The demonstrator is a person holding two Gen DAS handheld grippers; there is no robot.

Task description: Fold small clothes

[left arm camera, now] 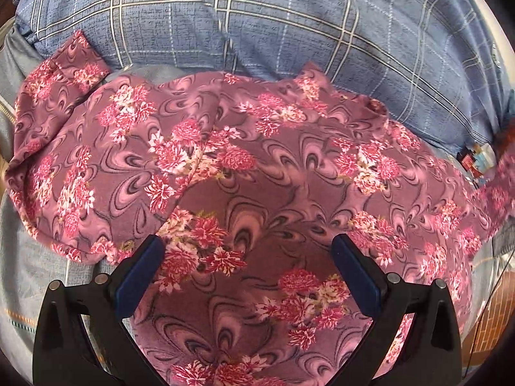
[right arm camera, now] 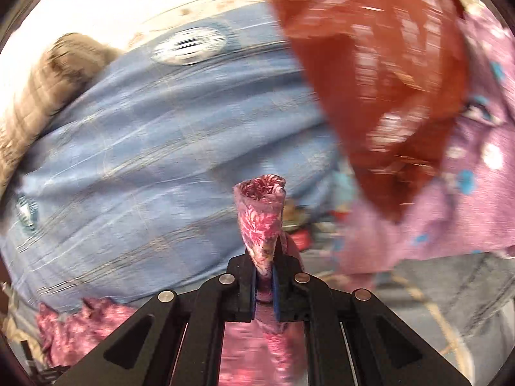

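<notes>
A pink flowered garment (left arm camera: 257,173) is seen spread out on a bed, on top of a grey-blue sheet (left arm camera: 29,276). Behind it, a big blue checked pillow (left arm camera: 289,25) is seen, and the far edge of the garment is touching it. A part of the cloth is folded over on the left side, so a slanted fold line is made across the flowers. The left gripper (left arm camera: 248,254) is held just above the near part of the garment. Its 2 fingers (left arm camera: 141,273) are spread wide apart, and nothing is held between them. In the right wrist view, the right gripper (right arm camera: 264,276) is seen with its 2 fingers (right arm camera: 246,276) pressed together on a corner of the same pink flowered cloth. A small rolled tip of the cloth is poking up past the fingers. More of the garment is seen hanging below the gripper. This view is blurred. A red patterned cloth (right arm camera: 370,64) and a purple cloth (right arm camera: 466,177) with blue and white spots are seen at the right.
</notes>
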